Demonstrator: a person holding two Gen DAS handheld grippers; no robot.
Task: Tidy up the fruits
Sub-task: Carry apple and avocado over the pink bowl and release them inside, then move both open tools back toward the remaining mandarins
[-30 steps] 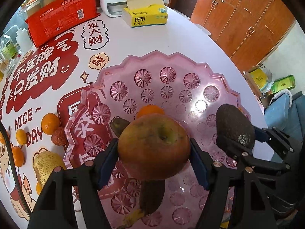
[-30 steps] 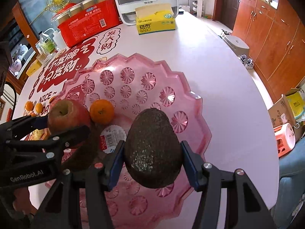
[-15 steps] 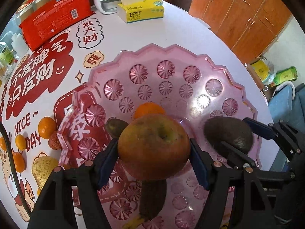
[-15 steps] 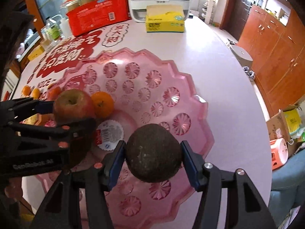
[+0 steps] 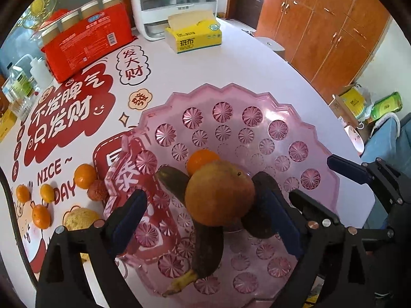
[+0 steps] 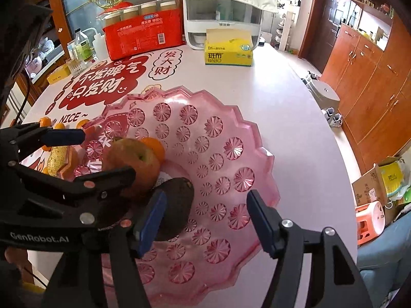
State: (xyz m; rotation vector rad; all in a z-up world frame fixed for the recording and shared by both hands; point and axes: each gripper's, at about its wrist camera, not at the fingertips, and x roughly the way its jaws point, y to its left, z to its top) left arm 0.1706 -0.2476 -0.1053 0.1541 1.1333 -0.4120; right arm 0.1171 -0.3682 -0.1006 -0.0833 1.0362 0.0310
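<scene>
Left gripper (image 5: 205, 220): you are opening it; round yellow-red apple (image 5: 219, 192) sitting free between the pads.
Right gripper (image 6: 205, 218): you are opening it; dark oval avocado (image 6: 177, 205) lying in scalloped pink plastic tray (image 6: 231, 138).

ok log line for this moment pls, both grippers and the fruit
left gripper: opening, apple released | right gripper: opening, avocado released | both fruits in pink tray | loose fruit remains on table

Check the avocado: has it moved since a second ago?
Yes. The avocado has left the right tongs, whose jaws are opening, and now lies low in the pink tray beside the apple, no longer held above the tray's near rim.
</scene>
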